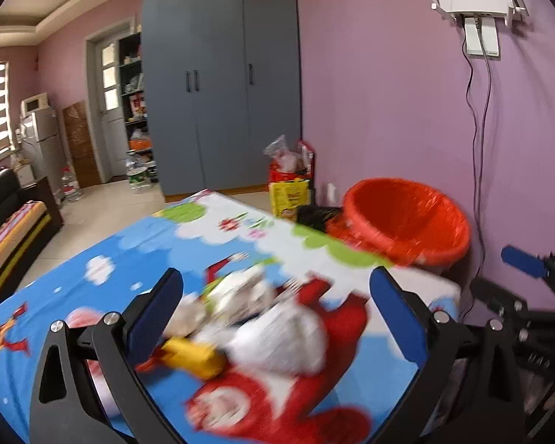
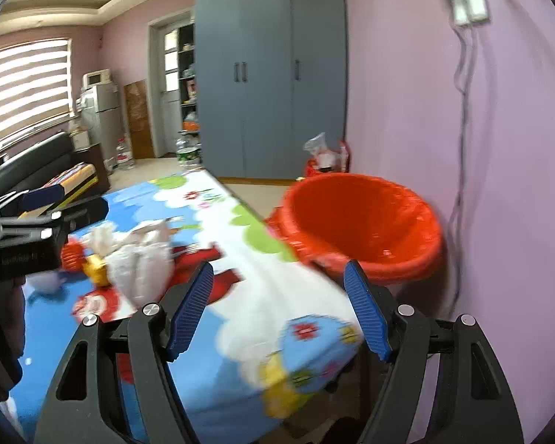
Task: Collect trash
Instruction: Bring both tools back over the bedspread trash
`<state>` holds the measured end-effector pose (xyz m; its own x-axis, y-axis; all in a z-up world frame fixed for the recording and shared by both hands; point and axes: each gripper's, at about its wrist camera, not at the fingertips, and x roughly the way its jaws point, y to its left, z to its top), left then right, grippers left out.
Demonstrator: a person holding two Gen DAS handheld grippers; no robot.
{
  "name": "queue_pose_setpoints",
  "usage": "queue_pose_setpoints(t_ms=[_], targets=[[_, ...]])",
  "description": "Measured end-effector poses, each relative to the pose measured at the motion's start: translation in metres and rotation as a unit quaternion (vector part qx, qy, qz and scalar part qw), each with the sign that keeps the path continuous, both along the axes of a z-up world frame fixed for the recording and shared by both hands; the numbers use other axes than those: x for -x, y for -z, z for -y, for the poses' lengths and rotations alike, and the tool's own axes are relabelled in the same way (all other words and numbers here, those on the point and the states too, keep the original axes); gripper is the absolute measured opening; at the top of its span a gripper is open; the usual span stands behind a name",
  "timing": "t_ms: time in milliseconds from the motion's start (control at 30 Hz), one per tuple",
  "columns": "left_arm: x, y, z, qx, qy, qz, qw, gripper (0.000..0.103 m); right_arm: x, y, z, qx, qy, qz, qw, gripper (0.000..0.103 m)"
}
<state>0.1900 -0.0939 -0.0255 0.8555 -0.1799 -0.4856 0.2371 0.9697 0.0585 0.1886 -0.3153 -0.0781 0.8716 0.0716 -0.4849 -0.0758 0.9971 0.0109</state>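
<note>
A blurred heap of trash lies on the cartoon-print tablecloth [image 1: 103, 259]: crumpled white tissue and plastic [image 1: 277, 336] beside a yellow piece [image 1: 196, 360]. My left gripper [image 1: 277, 277] is open wide just over the heap, its pads clear of it. The right wrist view shows the same white heap [image 2: 140, 262] with the yellow piece [image 2: 96, 268], an orange-red scrap [image 2: 70, 255] and a white wad [image 2: 46, 281]. My right gripper [image 2: 279, 266] is open and holds nothing, above the table's right edge. The red-lined bin [image 2: 362, 218] stands past that edge.
The red-lined bin [image 1: 407, 218] is against the purple wall, with cables [image 1: 477, 140] hanging behind it. Bags and a yellow box [image 1: 288, 192] sit on the floor by the blue wardrobe [image 1: 222, 81]. A dark sofa [image 2: 37, 170] lies left. One finger of my right gripper [image 1: 523, 261] shows at right.
</note>
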Motion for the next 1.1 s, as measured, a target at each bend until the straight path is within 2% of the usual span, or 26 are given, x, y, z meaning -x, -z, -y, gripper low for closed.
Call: queue_pose_setpoints(t_ms=[267, 500, 633, 867, 1100], targets=[[0.044, 0.020, -0.070, -0.023, -0.036, 0.002, 0.9991, 0.098, 0.017, 0.008, -0.067, 0.005, -0.048, -0.015, 0.999, 0.069], [0.060, 0.048, -0.120, -0.019, -0.057, -0.031, 0.9977, 0.098, 0.016, 0.024, -0.115, 0.019, -0.101, -0.037, 0.994, 0.067], [0.061, 0.053, -0.135, -0.023, -0.081, -0.026, 0.9962, 0.098, 0.004, 0.033, -0.143, 0.032, -0.139, -0.046, 0.989, 0.058], [0.059, 0.047, -0.160, -0.010, -0.105, -0.006, 0.9944, 0.098, -0.025, 0.048, -0.176, 0.022, -0.187, -0.063, 0.980, 0.048], [0.049, 0.055, -0.173, -0.011, -0.127, -0.007, 0.9918, 0.098, -0.058, 0.059, -0.201, 0.023, -0.216, -0.090, 0.972, 0.047]])
